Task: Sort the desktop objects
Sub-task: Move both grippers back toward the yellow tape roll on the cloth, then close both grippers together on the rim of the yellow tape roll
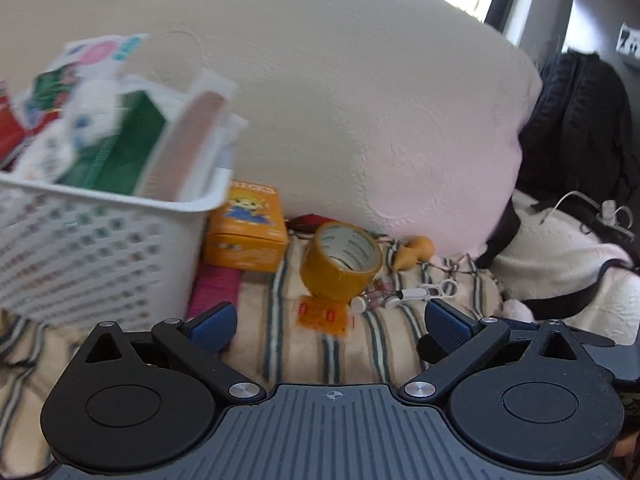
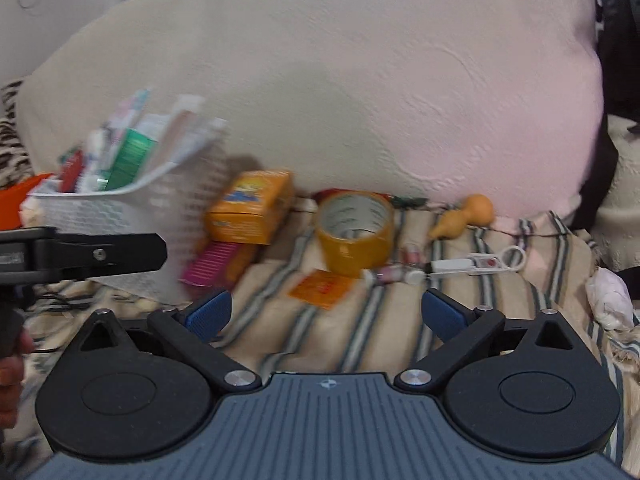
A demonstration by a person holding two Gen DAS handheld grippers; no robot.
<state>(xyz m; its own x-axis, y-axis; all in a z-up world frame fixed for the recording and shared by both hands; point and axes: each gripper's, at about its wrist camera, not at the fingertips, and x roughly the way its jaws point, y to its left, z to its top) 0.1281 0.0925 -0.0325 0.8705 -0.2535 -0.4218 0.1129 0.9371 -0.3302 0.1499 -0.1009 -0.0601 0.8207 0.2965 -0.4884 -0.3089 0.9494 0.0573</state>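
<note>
Left wrist view: the left gripper [image 1: 328, 326] hangs spread wide and empty over the striped cloth [image 1: 400, 344], the amber roll of packing tape [image 1: 340, 262] at twelve o'clock, the packed white plastic mesh basket [image 1: 92, 236] at ten. Swinging left could clip that basket. Right wrist view: the right gripper [image 2: 326, 314] is spread and empty too, the tape at twelve; the round roll may skid from blue pads [image 2: 208, 314] into the small glass vials [image 2: 394, 272] at one o'clock.
</note>
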